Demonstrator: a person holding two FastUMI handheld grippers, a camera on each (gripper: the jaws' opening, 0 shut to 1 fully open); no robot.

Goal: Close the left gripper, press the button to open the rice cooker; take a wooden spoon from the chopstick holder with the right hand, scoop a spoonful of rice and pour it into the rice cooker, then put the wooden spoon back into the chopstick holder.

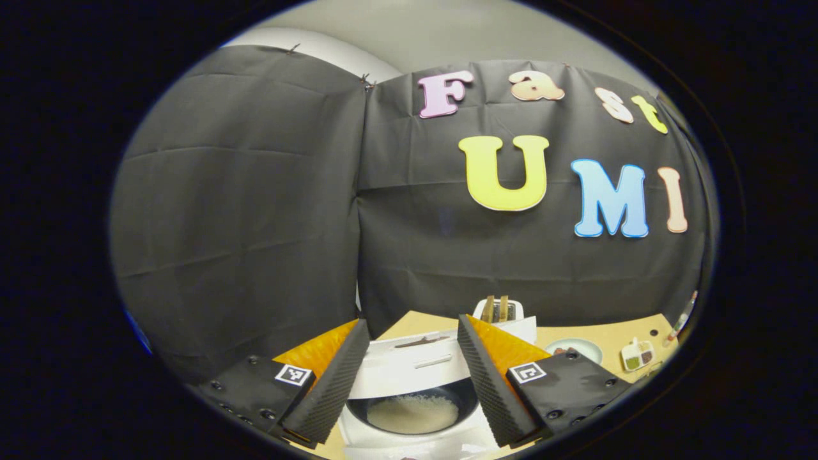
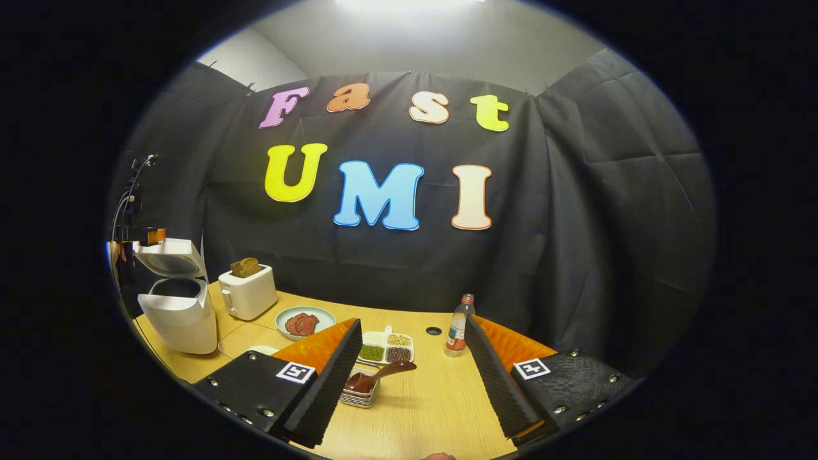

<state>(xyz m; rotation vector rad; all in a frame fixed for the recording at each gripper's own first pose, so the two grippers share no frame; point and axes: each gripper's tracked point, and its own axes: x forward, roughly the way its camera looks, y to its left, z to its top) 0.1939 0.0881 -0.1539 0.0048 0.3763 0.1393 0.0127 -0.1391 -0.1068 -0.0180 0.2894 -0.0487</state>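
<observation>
In the left gripper view my left gripper [image 1: 413,321] is open and hangs just above the white rice cooker [image 1: 383,441]. Its lid [image 1: 409,367] stands raised at the back, and the dark inner pot holds white rice [image 1: 412,412]. In the right gripper view the rice cooker [image 2: 182,319] stands open at the far left of the table. My right gripper [image 2: 413,321] is open with nothing between its fingers. Just beyond its left finger a brown wooden spoon [image 2: 377,377] lies across a small white chopstick holder [image 2: 359,397].
On the wooden table [image 2: 422,409] stand a white toaster [image 2: 249,292] with bread, a plate [image 2: 305,322] of reddish food, a divided dish [image 2: 386,348] of beans and a small bottle [image 2: 457,332]. The toaster [image 1: 498,310] stands behind the cooker.
</observation>
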